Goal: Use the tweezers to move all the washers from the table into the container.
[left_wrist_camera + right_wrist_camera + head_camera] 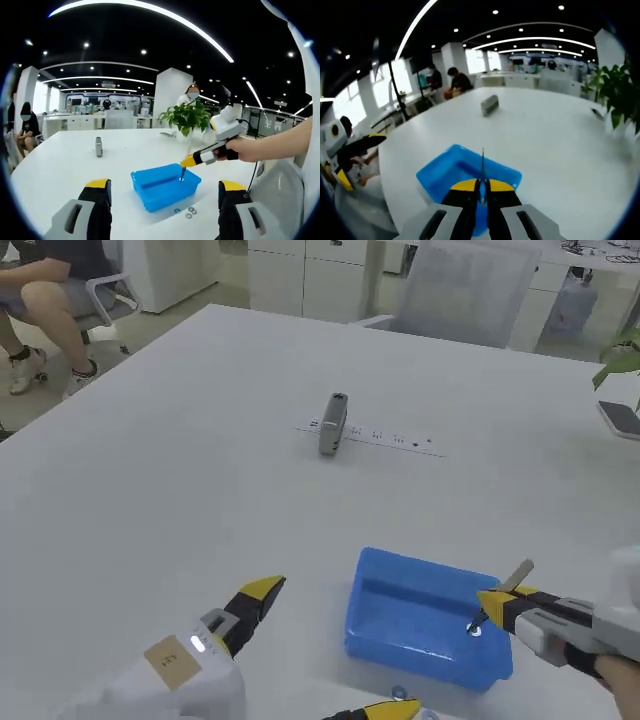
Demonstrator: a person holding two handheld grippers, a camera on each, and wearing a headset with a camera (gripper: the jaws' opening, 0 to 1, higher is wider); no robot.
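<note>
Right tool [482,187] is pressed together on the tweezers [482,162], a thin dark metal pair sticking straight out between the yellow-tipped jaws toward 12 o'clock in the right gripper view, with the points over the container [437,175]. The container is a shallow blue plastic rectangular tray with a raised rim and a lighter floor, sitting on the white desk [150,470] at 5 o'clock in the head view. The head view shows a small silvery ring [474,630] right at the tweezer points, toward the container's 3 o'clock end. It looks like a washer, but it's too small to tell whether it's pinched or lying on the floor. Three loose washers [188,212], tiny flat silver rings, lie on the desk just outside the container's near wall, at 5 o'clock of it in the left gripper view. Left tool [164,183] is spread wide and holding nothing, near the container's 7 o'clock side in the head view. A grey block [333,424] lies at the container's 12 o'clock, well apart. A potted plant [187,117] stands beyond it.
</note>
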